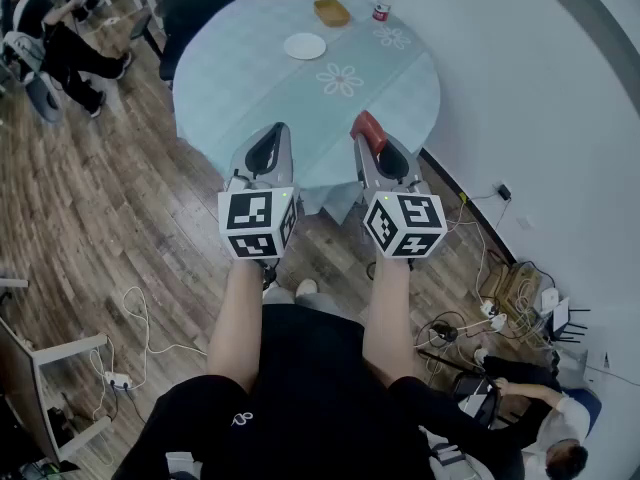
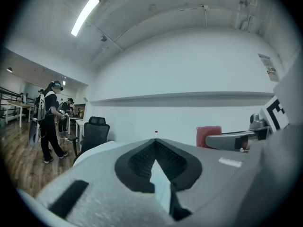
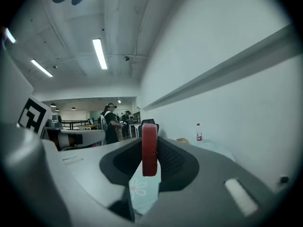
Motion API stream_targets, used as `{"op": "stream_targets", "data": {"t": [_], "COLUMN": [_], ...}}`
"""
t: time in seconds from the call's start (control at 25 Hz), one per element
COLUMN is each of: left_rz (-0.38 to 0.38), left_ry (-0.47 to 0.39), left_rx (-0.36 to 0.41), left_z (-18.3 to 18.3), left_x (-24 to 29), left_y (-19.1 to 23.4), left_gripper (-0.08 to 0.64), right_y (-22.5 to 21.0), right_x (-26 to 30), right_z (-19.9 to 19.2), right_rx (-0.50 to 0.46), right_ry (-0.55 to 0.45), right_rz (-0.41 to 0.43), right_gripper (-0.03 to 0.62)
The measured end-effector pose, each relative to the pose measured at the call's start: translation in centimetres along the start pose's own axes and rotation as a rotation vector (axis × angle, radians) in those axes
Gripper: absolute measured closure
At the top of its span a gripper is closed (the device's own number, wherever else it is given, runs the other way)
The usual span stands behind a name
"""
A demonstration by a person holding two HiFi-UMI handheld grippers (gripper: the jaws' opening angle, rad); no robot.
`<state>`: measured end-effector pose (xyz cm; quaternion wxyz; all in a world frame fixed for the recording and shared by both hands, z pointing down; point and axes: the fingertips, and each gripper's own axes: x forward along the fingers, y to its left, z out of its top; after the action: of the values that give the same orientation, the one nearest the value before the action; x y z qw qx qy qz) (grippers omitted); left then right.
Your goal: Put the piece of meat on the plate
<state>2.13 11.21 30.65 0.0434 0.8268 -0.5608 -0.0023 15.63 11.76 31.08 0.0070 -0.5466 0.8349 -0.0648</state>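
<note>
A red slab of meat (image 1: 367, 128) stands on edge between the jaws of my right gripper (image 1: 366, 138), which is shut on it; the same meat (image 3: 149, 149) fills the gap of the right gripper (image 3: 149, 162) in its own view. This gripper hovers over the near edge of the round table (image 1: 250, 88). A white plate (image 1: 304, 46) lies on the far half of the table, well ahead of both grippers. My left gripper (image 1: 268, 140) is level beside the right one, shut and empty; its jaws meet at the tip of the left gripper (image 2: 155, 142).
A tan basket (image 1: 331, 11) and a red-capped bottle (image 1: 382, 1) stand at the table's far edge. A black office chair (image 1: 190, 8) is behind the table. People sit at the upper left and lower right. Cables and a power strip (image 1: 490, 313) lie by the wall.
</note>
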Motion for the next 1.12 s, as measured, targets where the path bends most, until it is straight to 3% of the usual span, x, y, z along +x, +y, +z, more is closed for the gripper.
{"op": "stream_targets", "data": {"t": [0.36, 0.84, 1.0, 1.12], "left_rz": [0.014, 0.099, 0.089, 0.03], "left_ry": [0.006, 0.021, 0.039, 0.059], "left_rx": [0.003, -0.058, -0.153, -0.166], "left_z": [-0.3, -1.4, -2.8, -3.7], "left_x": [-0.9, 0.2, 3.5, 7.5], "left_y": [-0.5, 5.7, 7.7, 7.1], "left_gripper": [0.568, 0.568, 0.568, 0.568], "right_y": [-1.2, -0.2, -1.9, -5.5], "right_x": [-1.1, 3.4, 5.7, 7.2], "right_z": [0.1, -0.6, -1.1, -1.6], "right_rx": [0.059, 0.057, 0.038, 0.05], "right_ry": [-0.014, 0.009, 0.032, 0.051], "right_rz": [0.018, 0.074, 0.041, -0.031], "right_gripper": [0.489, 0.489, 0.489, 0.489]}}
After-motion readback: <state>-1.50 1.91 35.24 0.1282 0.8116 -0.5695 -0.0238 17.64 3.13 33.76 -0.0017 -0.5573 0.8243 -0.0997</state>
